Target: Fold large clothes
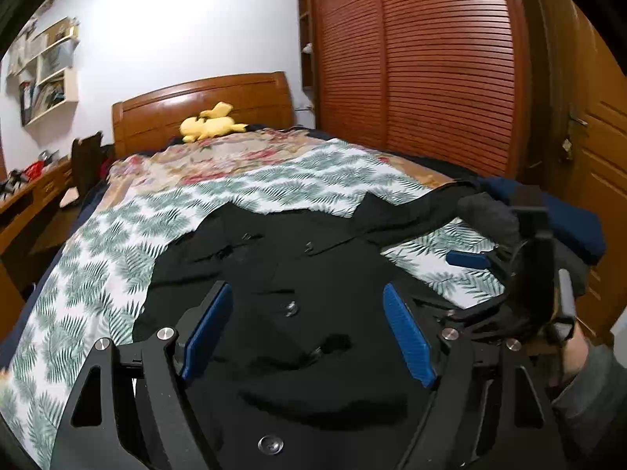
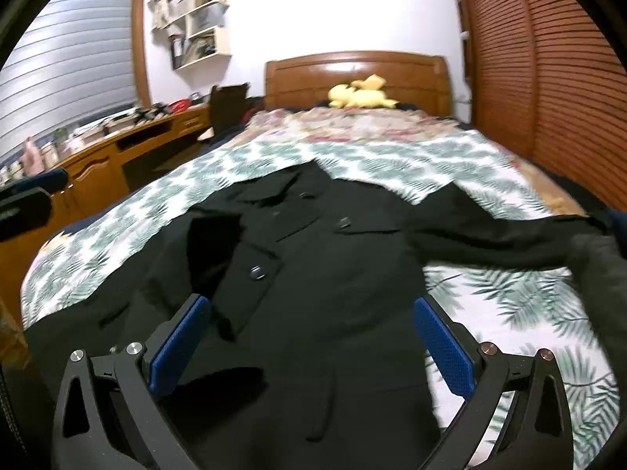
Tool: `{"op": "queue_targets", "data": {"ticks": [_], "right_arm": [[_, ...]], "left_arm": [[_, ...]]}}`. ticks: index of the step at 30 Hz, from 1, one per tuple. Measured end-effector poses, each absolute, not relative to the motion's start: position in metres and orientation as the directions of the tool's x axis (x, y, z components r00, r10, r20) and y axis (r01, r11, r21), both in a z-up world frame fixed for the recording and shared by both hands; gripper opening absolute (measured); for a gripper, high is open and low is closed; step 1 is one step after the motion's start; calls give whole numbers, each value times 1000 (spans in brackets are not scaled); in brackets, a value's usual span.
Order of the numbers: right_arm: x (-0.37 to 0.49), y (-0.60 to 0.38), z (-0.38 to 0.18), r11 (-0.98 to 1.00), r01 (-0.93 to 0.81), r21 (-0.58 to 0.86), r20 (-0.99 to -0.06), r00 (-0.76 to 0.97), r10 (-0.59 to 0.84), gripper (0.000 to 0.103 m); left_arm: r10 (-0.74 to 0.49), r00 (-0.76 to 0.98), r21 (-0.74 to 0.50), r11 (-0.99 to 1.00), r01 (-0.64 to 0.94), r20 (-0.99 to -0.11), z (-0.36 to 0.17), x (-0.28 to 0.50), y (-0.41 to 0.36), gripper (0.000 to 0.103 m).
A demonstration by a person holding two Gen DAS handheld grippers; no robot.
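A large black buttoned coat [image 1: 298,274] lies spread front-up on the bed's leaf-print sheet [image 1: 98,258]; it also shows in the right wrist view [image 2: 333,274]. One sleeve [image 2: 501,235] stretches out to the right. My left gripper [image 1: 307,293] hovers over the coat's lower part, open and empty, blue pads [image 1: 407,337] wide apart. My right gripper [image 2: 313,305] is open and empty above the coat's lower front. The right gripper also appears in the left wrist view [image 1: 470,260] at the right, near the sleeve.
A yellow plush toy [image 1: 211,123] lies by the wooden headboard [image 1: 203,105]. A slatted wardrobe [image 1: 431,66] runs along the bed's right side. A desk [image 2: 117,149] with clutter and a chair stand left. Dark blue cloth [image 1: 568,219] lies at the right edge.
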State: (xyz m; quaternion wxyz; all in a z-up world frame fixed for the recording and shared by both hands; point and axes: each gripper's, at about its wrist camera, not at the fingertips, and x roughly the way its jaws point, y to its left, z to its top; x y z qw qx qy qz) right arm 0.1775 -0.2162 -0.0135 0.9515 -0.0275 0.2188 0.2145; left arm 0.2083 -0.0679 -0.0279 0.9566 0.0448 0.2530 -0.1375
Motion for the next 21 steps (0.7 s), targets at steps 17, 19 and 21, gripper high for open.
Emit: {"op": "queue_targets", "data": {"ticks": [17, 19, 21], "right_arm": [[211, -161, -53, 751, -644, 146, -618, 533, 578, 35], [214, -165, -49, 735, -663, 143, -612, 524, 592, 13], [208, -168, -47, 730, -673, 122, -601, 535, 594, 8]], "left_arm": [[-124, 825, 52, 982, 182, -551, -84, 210, -15, 80], [-128, 821, 49, 981, 187, -556, -86, 210, -14, 80], [-132, 815, 41, 981, 188, -565, -89, 211, -14, 80]]}}
